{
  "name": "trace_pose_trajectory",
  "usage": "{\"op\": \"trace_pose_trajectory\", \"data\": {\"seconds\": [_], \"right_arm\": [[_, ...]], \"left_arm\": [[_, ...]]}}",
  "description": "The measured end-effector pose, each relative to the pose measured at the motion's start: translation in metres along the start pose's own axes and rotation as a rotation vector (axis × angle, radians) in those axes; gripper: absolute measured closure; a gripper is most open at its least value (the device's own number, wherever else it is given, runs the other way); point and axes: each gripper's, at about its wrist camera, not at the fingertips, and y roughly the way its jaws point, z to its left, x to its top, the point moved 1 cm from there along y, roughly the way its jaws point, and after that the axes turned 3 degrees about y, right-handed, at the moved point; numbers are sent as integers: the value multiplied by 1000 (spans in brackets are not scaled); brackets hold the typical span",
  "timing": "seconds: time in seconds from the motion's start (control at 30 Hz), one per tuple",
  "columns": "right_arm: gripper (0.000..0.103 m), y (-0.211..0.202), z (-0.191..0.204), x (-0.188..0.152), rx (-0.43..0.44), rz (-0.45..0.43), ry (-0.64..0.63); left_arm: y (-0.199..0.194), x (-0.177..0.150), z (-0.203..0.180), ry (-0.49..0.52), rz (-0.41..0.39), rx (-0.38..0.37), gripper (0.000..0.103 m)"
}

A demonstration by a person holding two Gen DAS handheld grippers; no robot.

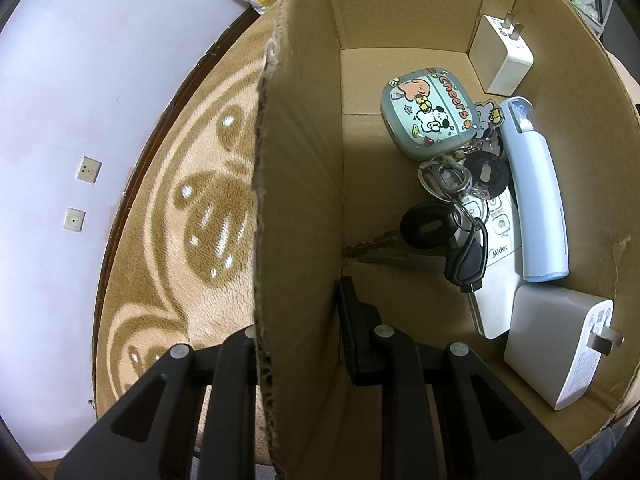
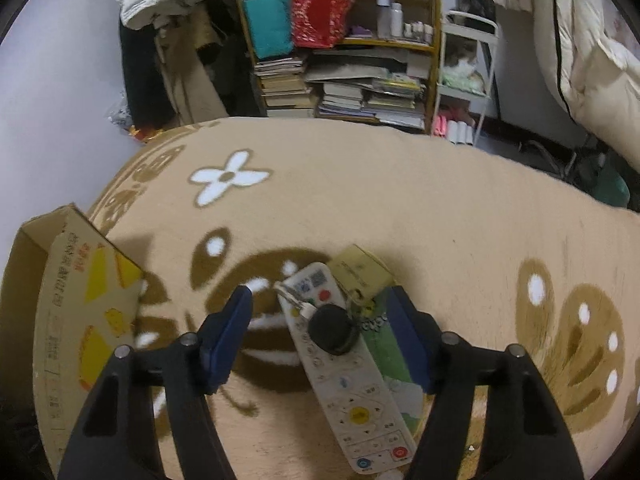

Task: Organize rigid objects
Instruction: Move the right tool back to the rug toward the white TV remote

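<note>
Looking through my left wrist view, my left claw (image 1: 298,334) pinches the cardboard box (image 1: 296,128) wall, one finger each side. Inside lie a cartoon earbud case (image 1: 430,118), keys (image 1: 452,200), a white remote (image 1: 494,264) and two chargers (image 1: 560,344).

In my right view, the right claw (image 2: 320,320) is spread around a second remote (image 2: 344,364) on the patterned blanket (image 2: 400,200), a black key fob (image 2: 334,330) atop it.

You can read "cheers" on the cartoon earbud case (image 1: 430,114) in the cardboard box (image 1: 400,12). "Midea" stands on the white remote (image 1: 498,276) beside it. The print on the charger (image 1: 560,350) is too small to read.
</note>
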Motion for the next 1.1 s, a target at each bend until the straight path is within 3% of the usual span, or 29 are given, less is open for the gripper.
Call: {"op": "trace_pose_trajectory", "data": {"seconds": [0.37,0.47,0.57,0.63,0.87,1.1], "right_arm": [[45,7,-16,3,19,0,25],[62,12,-16,3,-4,20,13],[66,14,-17,3,28,35,31],[79,15,-18,2,50,40,37],[99,13,-11,2,49,41,25],[99,8,-9,2,43,29,29]], "left_arm": [[1,0,2,2,0,1,83],[1,0,2,1,0,1,83],[2,0,2,-1,0,-1,83],[2,-1,1,0,1,0,83],[2,-1,1,1,1,1,83],[2,0,-1,2,1,2,83]]}}
